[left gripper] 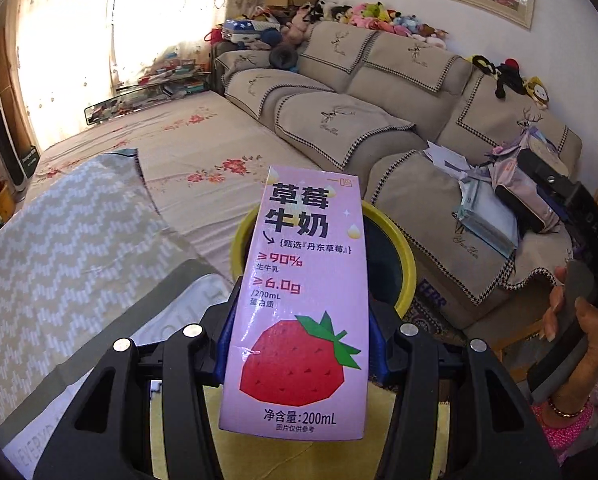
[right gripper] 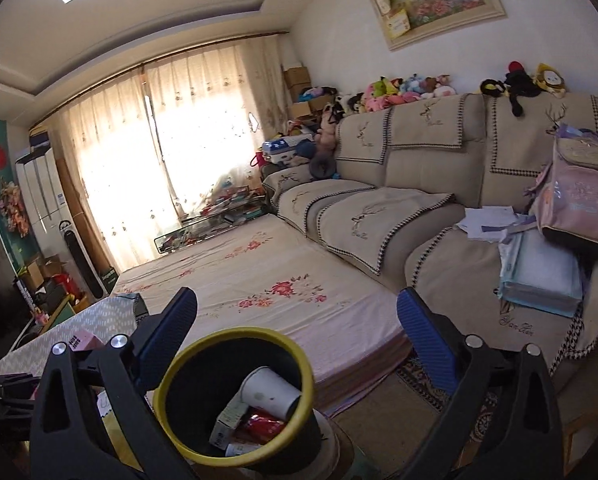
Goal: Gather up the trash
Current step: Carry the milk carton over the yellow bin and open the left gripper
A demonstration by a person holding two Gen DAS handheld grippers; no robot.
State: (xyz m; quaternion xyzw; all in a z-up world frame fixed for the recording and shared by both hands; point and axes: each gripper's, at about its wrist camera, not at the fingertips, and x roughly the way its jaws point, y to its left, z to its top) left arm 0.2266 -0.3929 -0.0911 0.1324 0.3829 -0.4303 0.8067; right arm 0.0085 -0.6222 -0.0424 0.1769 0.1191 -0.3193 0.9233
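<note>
Your left tool [left gripper: 299,344] clenches the pink milk carton [left gripper: 299,300], hiding most of the yellow-rimmed bin [right gripper: 235,396]; your right tool [right gripper: 299,320] gapes released near the sofa [right gripper: 439,184].

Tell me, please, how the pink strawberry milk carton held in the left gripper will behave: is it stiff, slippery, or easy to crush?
The pink strawberry milk carton looks fairly stiff: its flat faces show no dent between the left gripper fingers. Its glossy surface reflects light, so it may slip somewhat. As collected trash it is probably empty and light, so a harder squeeze could crush it.
</note>
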